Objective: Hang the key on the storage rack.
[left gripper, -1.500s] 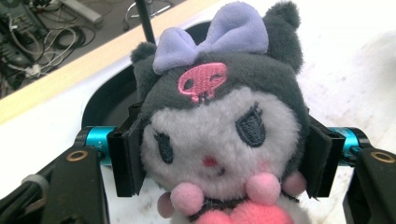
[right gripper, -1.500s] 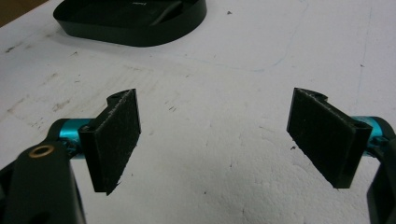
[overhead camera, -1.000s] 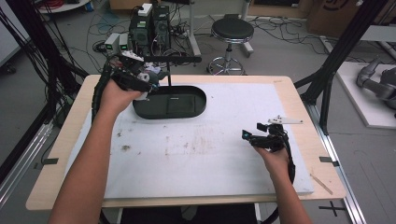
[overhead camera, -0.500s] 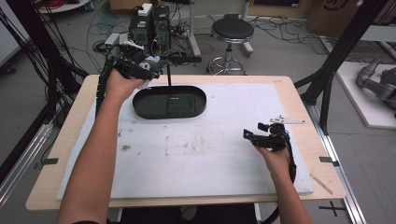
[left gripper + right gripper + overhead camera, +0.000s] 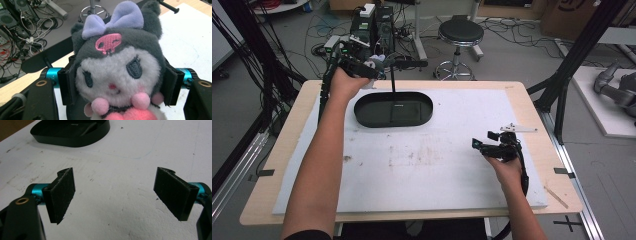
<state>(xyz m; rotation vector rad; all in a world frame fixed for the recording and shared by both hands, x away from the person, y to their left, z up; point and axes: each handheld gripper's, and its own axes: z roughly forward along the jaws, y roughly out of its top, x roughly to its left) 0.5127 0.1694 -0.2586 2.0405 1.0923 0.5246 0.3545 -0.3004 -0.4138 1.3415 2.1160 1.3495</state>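
My left claw (image 5: 117,85) is clamped on a plush toy (image 5: 117,65), its two black pads pressing the sides of the toy's head, so the toy sits squarely between the jaws and faces back toward my camera, purple bow and pink skull patch on top. From above I see this claw (image 5: 377,65) raised over the far left edge of the table (image 5: 532,105), just behind the black oval tray (image 5: 393,109), which lies below and a little ahead of it. My right claw (image 5: 116,195) is spread wide with nothing between its pads, only the white mat (image 5: 125,157) beneath. The tray (image 5: 72,132) lies well ahead of it and off to its left. From above, that claw (image 5: 497,145) hovers low near the table's right edge.
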